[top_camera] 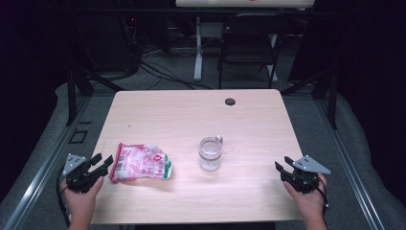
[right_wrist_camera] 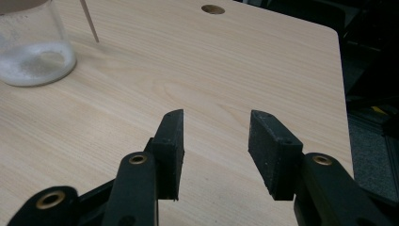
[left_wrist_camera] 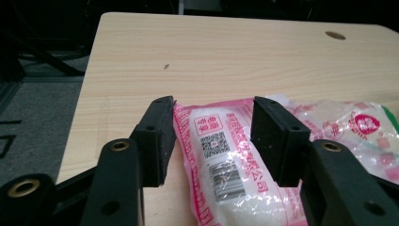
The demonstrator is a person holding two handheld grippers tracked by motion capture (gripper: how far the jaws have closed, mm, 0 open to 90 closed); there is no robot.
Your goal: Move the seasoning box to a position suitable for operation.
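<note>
A pale wooden desk (top_camera: 191, 110) stood in a dark room, with one folding chair (top_camera: 251, 40) and cables on the floor beyond its far edge. One pink-and-white plastic bag (top_camera: 141, 162) lay flat near the desk's near left corner, its long axis running roughly along the near edge, its sealed end towards the left edge. The left tongs (top_camera: 103, 162) were at that end; in the left gripper view the bag's end (left_wrist_camera: 226, 165) sat between the spread jaws, the left jaw touching or nearly touching it, the right jaw a little apart, so nothing was grasped. One glass jar (top_camera: 210, 153) stood near the desk's middle, well apart from the bag. The right tongs (top_camera: 283, 165) hung released near the near right corner, over bare wood. The far half of the desk lay open, save for one small dark hole (top_camera: 230, 101) near the far edge.
</note>
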